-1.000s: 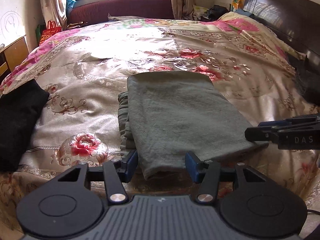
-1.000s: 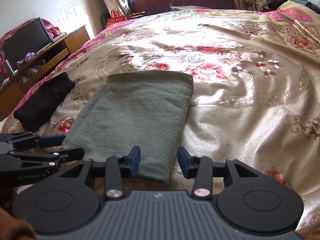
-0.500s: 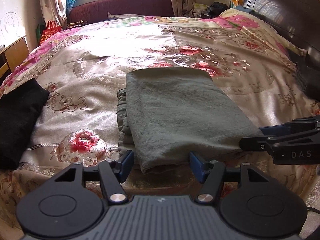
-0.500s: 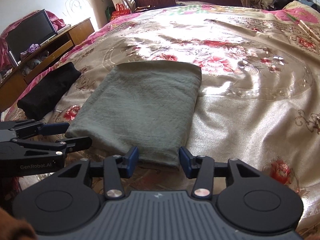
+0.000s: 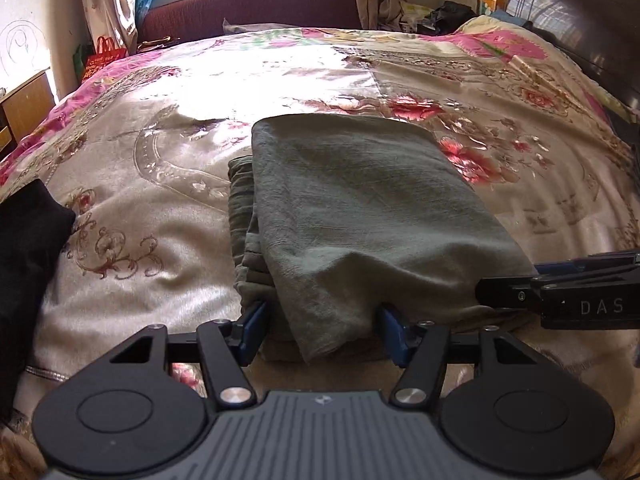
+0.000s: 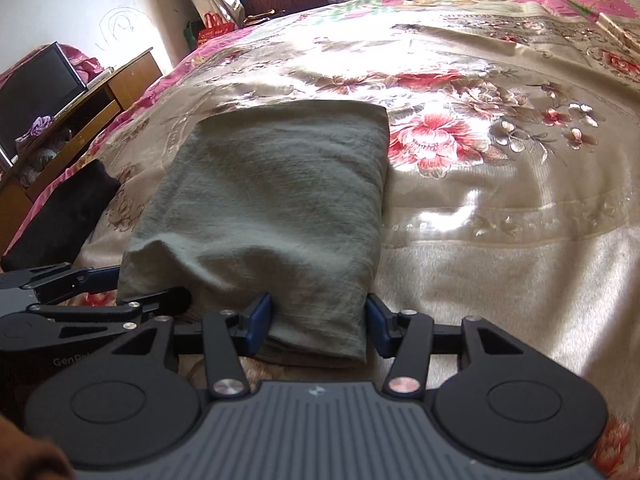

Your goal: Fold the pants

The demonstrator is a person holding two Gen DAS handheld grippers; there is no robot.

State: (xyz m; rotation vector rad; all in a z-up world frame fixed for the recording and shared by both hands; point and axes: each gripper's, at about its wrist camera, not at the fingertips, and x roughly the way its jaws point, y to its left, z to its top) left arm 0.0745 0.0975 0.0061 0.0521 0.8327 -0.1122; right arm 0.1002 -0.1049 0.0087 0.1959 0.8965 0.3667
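Left wrist view: the green-grey pants (image 5: 360, 208) lie folded into a long rectangle on the floral bedspread (image 5: 520, 128), long axis running from the near bed edge away toward the window. The left gripper (image 5: 322, 330) stands with jaws apart, the near left corner of the pants lying between its blue pads, not pinched. A black garment (image 5: 28, 264) lies well apart on the left; the right gripper (image 5: 560, 292) enters from the right at the other near corner. This view alone shows the stacked under-layers jutting out along the pants' left side, and a dark headboard (image 5: 580, 20) at far right. Right wrist view: the right gripper (image 6: 318, 322) is likewise spread, the near right corner of the pants (image 6: 280, 200) between its pads, unclamped. The left gripper (image 6: 104, 292) shows at lower left, its fingers visibly parted. Only here appear a wooden desk (image 6: 120, 80) and a dark screen (image 6: 36, 88) beside the bed.
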